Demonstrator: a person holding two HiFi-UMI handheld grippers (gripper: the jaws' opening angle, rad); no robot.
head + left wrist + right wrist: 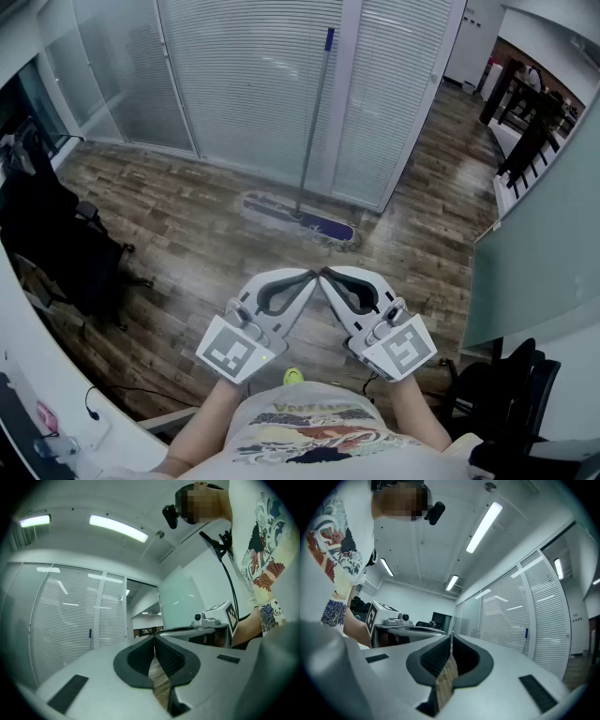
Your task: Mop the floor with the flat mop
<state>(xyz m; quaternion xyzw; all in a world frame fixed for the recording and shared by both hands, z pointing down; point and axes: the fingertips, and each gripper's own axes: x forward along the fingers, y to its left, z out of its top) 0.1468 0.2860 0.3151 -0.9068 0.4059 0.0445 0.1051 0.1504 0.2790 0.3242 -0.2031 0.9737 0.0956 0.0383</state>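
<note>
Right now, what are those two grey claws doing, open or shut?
Left grey plastic gripper: closed, holding nothing.
Right grey plastic gripper: closed, holding nothing.

Black office chair (45, 230), slatted glass partition (244, 84)

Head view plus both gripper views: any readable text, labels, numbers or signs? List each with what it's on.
No readable text in any view.
Left marker cube, right marker cube: black-and-white square patterns, no letters or digits.
Shirt: printed graphic; any lettering is too blurred to read.
Flat mop: no label legible.
</note>
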